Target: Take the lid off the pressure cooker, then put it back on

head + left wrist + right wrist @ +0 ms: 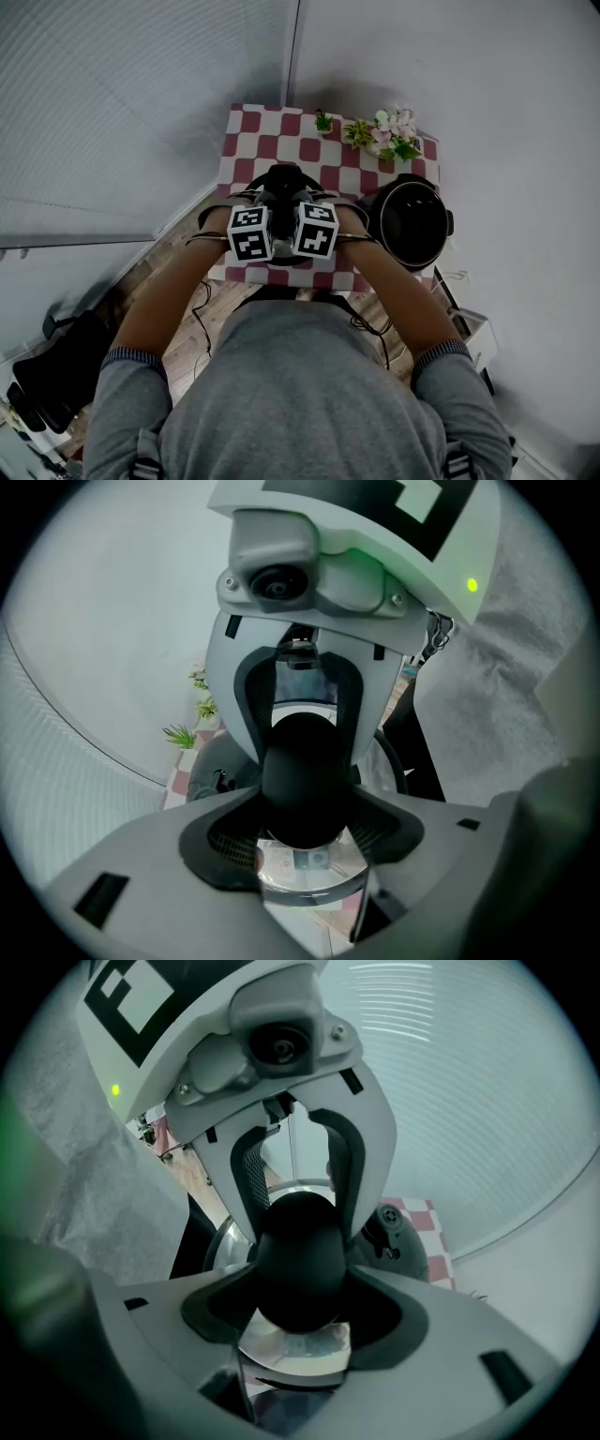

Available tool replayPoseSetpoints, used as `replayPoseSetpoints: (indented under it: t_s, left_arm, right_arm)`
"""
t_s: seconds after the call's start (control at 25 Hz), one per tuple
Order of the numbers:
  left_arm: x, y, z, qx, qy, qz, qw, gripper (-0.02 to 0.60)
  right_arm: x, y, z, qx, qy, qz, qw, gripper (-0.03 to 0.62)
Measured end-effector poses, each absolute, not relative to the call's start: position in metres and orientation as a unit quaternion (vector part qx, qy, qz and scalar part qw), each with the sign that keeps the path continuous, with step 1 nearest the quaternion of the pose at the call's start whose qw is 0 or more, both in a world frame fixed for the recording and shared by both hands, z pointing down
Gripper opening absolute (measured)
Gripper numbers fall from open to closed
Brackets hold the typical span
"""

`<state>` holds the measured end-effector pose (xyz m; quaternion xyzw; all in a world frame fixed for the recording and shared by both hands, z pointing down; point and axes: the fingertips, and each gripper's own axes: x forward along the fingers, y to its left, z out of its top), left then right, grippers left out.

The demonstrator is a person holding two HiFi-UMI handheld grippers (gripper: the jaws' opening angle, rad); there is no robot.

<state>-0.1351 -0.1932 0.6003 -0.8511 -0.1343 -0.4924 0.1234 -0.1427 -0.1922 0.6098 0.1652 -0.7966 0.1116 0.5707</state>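
Red-and-white checked cloth (246,131) covers a small table in a corner of pale walls. On it stands the open pressure cooker pot (412,184), with small plants (394,131) just behind the pot. The lid (309,866) is off the pot and held to the left of it. The left gripper (300,825) and right gripper (300,1309) face each other, and each is clenched on the lid's black knob (300,1260).
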Motion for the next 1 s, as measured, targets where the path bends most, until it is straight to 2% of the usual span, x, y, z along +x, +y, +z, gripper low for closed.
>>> replayPoseSetpoints:
  t_s: [1.0]
  left_arm:
    - [-0.135,-0.206,0.712,-0.838,-0.150,-0.513,0.107,0.299]
  right_arm:
    - [-0.142,-0.204,0.720,0.157,-0.795,0.140,0.568,0.290]
